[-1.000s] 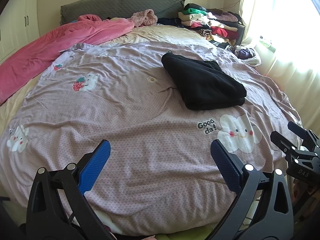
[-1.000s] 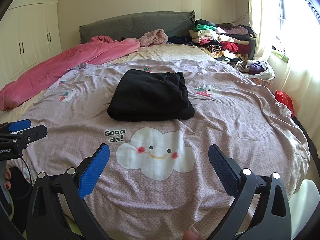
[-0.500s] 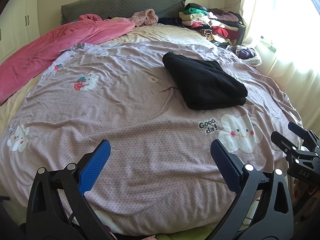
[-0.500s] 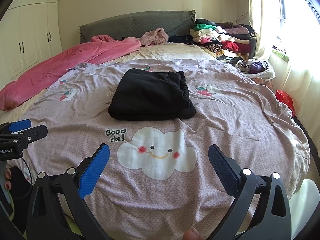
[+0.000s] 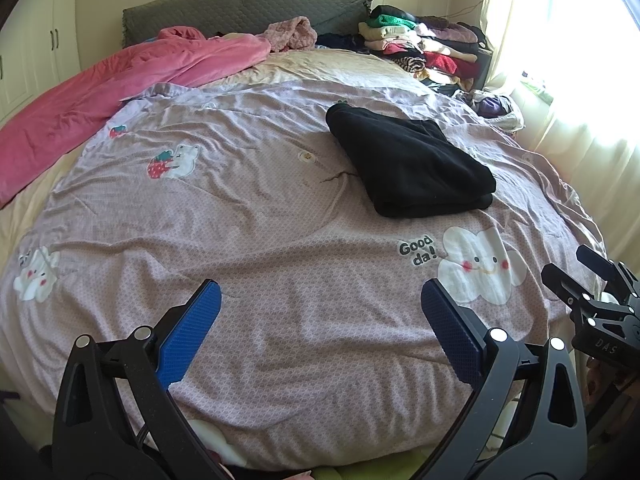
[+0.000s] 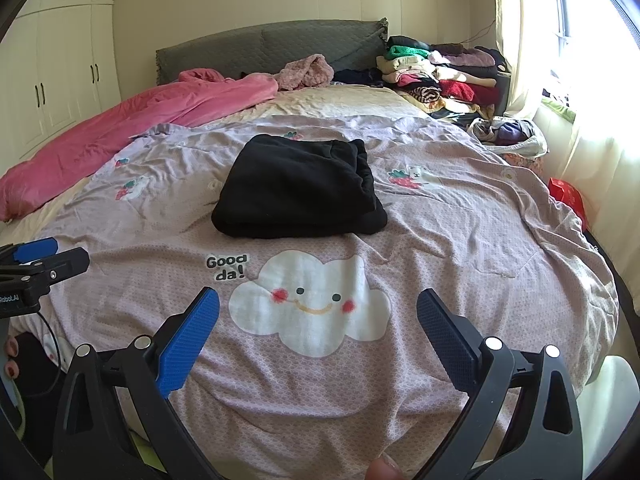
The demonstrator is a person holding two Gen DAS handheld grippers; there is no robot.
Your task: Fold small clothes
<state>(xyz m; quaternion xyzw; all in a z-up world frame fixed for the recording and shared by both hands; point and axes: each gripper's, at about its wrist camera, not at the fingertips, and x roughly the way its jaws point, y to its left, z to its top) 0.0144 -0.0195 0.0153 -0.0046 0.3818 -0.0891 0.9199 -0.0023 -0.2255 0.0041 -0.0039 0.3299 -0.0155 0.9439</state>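
Observation:
A black garment [image 5: 408, 168] lies folded into a compact rectangle on the lilac cartoon-print bedspread [image 5: 260, 240]; it also shows in the right wrist view [image 6: 298, 188], just beyond a white cloud print [image 6: 312, 304]. My left gripper [image 5: 320, 300] is open and empty, held over the near edge of the bed, well short of the garment. My right gripper [image 6: 318, 308] is open and empty, over the cloud print. Each gripper shows at the edge of the other's view, the right one [image 5: 588, 280] and the left one [image 6: 44, 256].
A pink quilt [image 6: 140, 120] lies along the far left of the bed. A stack of folded clothes [image 6: 440, 76] sits at the far right by the grey headboard [image 6: 272, 48]. A bag of clothes [image 6: 508, 136] and a red item [image 6: 568, 196] sit by the curtained window.
Both views have drifted very slightly; the garment sits a touch lower and to the right in frame. Both grippers stay open and empty.

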